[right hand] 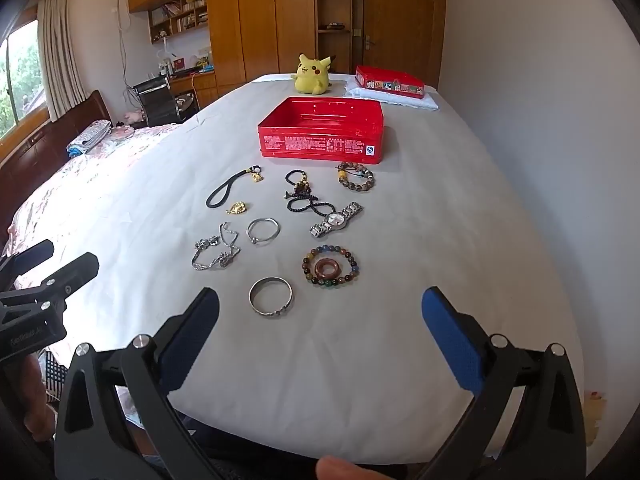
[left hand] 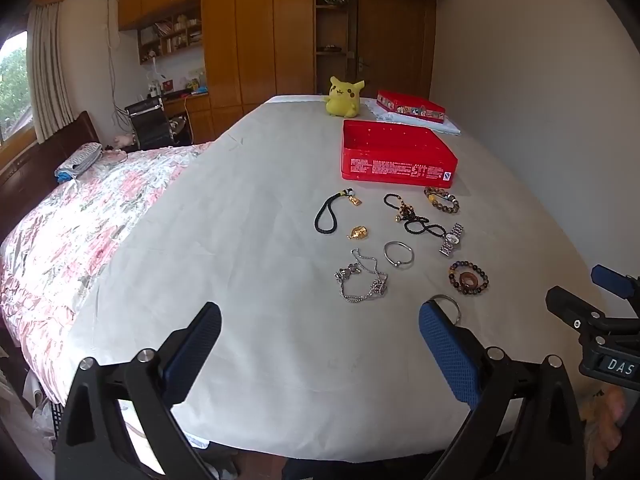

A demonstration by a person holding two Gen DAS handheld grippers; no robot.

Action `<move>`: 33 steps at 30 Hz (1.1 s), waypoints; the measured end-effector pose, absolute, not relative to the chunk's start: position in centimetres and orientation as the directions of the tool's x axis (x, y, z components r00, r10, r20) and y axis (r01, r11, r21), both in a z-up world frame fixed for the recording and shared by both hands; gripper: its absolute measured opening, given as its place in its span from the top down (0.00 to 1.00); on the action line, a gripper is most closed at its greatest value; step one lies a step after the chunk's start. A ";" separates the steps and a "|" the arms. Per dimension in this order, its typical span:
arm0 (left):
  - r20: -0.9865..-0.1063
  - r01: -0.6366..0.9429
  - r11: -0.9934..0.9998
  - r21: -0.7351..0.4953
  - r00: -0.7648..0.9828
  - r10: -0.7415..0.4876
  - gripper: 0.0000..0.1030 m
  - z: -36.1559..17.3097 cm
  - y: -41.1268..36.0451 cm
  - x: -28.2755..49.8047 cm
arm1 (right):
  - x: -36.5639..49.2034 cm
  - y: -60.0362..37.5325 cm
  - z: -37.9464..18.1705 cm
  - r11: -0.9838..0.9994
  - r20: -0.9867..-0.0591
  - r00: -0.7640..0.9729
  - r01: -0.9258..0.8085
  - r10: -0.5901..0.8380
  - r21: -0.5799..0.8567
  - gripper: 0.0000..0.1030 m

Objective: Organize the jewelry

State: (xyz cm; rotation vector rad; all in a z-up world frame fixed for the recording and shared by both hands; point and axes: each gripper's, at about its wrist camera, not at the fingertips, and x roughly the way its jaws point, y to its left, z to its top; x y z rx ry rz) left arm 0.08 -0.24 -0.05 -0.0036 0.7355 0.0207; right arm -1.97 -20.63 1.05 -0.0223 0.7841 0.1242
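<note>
We hold our left gripper point(left hand: 320, 344) and right gripper point(right hand: 320, 328) spread wide over the white sheet point(right hand: 360, 380), nothing between either pair of fingers. Just ahead lies a silver bangle point(right hand: 271, 296), then a bead bracelet point(right hand: 330, 265), a chain point(right hand: 216, 248) and a watch point(right hand: 335, 220). Beyond them sits the open red tin point(right hand: 320, 148), then a yellow plush toy point(right hand: 313, 74).

Bare sheet point(right hand: 320, 360) before scattered jewelry point(right hand: 280, 232)
</note>
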 end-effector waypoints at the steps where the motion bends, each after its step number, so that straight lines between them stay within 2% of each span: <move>1: -0.671 -0.020 1.000 0.004 0.741 0.018 0.04 -0.1 -0.3 0.1 | -2.0 -20.6 1.0 0.992 -0.705 0.701 -0.120 0.104 0.027 0.03; 33: -0.672 -0.019 1.000 0.003 0.740 0.016 0.04 0.0 -0.3 0.2 | -2.0 -20.6 1.0 0.992 -0.706 0.699 -0.122 0.111 0.036 0.03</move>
